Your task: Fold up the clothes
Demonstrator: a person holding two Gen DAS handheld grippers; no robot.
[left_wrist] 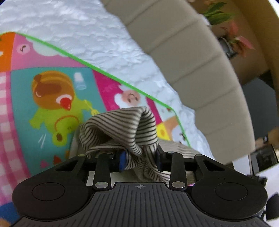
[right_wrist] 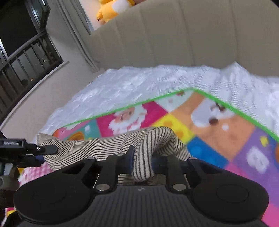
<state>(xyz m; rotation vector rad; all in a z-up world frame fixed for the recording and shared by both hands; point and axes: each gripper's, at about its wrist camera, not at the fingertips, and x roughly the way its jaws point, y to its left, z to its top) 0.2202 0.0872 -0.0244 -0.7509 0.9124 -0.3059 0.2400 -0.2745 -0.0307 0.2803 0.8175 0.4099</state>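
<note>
My left tool (left_wrist: 140,160) and right tool (right_wrist: 142,161) each pinch the striped garment (right_wrist: 97,148), stretched between them above the play mat (right_wrist: 218,136).

Pretty clearly a bedroom in someone's home. There's a bed (right_wrist: 139,82) with a white textured cover and a tall padded beige headboard (right_wrist: 191,35) behind it. A bright cartoon kids' mat (left_wrist: 52,83) with a green border is spread over the bed. A yellow plush toy (right_wrist: 113,8) sits up behind the headboard, and there's a potted plant (left_wrist: 226,35) off to one side. Curtains (right_wrist: 76,29) hang next to a dark window (right_wrist: 22,45) with railing bars, so it looks like night outside.
</note>
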